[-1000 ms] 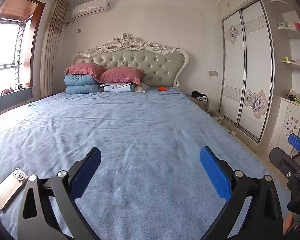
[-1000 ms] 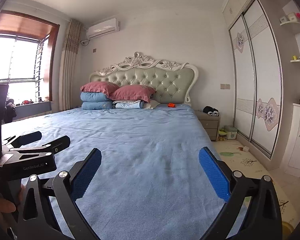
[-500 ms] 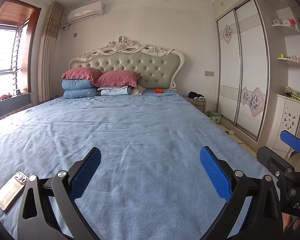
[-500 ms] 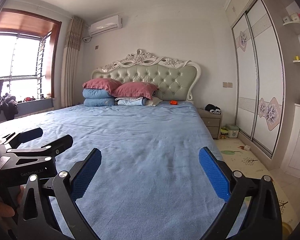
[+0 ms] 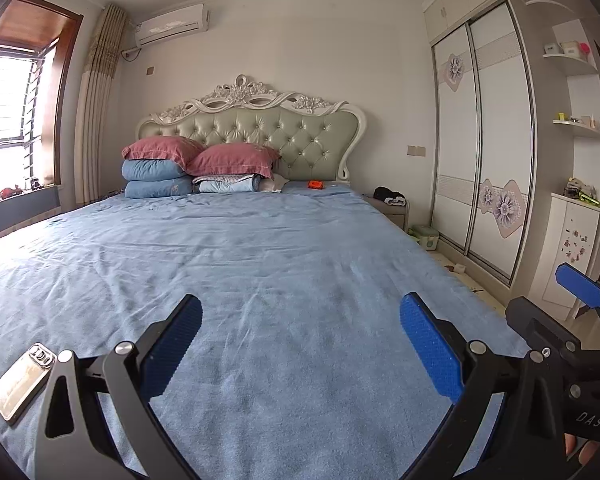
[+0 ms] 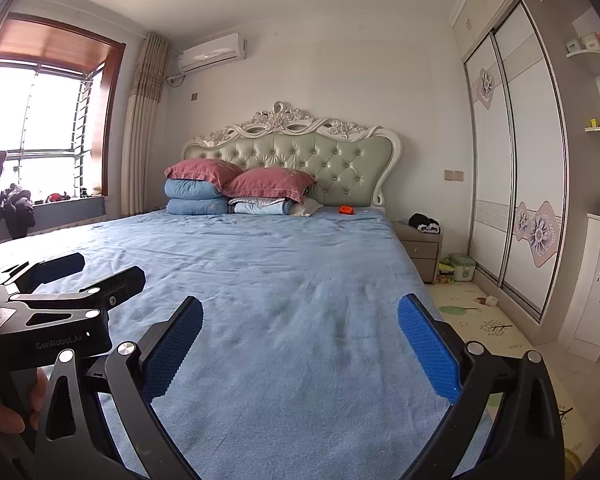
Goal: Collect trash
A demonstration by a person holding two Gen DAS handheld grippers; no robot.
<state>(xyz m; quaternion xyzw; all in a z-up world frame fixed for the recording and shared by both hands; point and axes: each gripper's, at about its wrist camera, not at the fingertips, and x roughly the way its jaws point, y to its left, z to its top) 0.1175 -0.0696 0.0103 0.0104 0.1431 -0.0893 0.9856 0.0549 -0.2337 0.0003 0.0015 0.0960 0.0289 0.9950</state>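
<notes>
We hover left tongs [image 5: 300,344] and right tongs [image 6: 300,344] wide, empty, over bed [image 5: 260,260]. Small orange scrap [image 5: 315,184] far off near headboard; looks light, maybe crinkly; pinch across middle.

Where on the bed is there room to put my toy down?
Bare sheet runs from the open grippers up to the pillows. Crowded spots: pillows at the headboard, an orange thing beside them, a phone at the near left corner.
</notes>
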